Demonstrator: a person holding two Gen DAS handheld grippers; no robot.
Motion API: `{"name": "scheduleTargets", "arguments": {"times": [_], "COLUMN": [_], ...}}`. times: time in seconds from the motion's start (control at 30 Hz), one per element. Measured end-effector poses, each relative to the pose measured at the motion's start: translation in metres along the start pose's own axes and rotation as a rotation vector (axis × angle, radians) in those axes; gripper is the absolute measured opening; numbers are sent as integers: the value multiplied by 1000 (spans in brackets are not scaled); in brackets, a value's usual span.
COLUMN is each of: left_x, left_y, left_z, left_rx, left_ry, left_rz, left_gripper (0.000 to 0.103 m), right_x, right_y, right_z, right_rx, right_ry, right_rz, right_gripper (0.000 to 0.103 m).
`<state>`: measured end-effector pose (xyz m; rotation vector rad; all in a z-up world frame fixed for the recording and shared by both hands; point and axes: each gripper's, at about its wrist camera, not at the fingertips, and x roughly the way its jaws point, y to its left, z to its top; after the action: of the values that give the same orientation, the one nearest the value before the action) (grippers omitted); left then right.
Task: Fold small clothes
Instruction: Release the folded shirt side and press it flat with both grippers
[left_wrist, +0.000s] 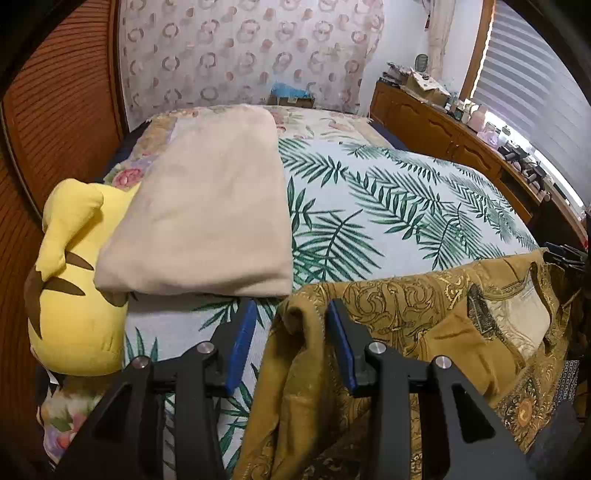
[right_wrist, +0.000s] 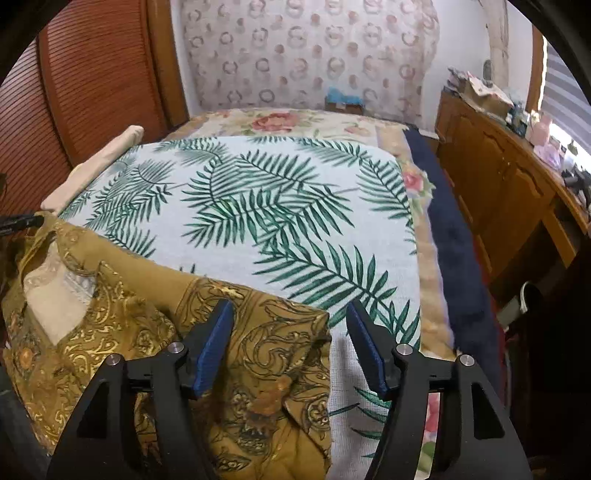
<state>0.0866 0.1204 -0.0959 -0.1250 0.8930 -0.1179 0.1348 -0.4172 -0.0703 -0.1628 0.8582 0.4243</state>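
The mustard patterned shirt lies spread on the palm-leaf bedspread, its edges between the wide-open fingers of the left gripper and right gripper; pinching both edges likely comes next.

Patterned wall hanging behind bed; wooden louvred doors left; cluttered wooden sideboard under bright blinds.

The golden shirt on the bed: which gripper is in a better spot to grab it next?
Probably the left gripper. A raised fold of the golden shirt already sits between its open fingers. The right gripper is open too, but the shirt's edge lies flat below it, partly over the palm-leaf cover.
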Motion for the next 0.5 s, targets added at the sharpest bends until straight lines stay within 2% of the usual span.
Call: {"name": "scheduleTargets", "arguments": {"times": [0.23,0.5], "left_x": [12,11], "left_y": [6,8], "left_z": [-6,-8], "left_rx": [-35,-37], "left_ry": [37,30], "left_rz": [-36,-33], "left_gripper": [39,39], "right_x": [8,12], "right_y": [2,9], "right_z": [-3,-4], "right_rx": [9,-9], "right_ry": [41,70], "right_rz": [24,25], "right_gripper": [67,67]}}
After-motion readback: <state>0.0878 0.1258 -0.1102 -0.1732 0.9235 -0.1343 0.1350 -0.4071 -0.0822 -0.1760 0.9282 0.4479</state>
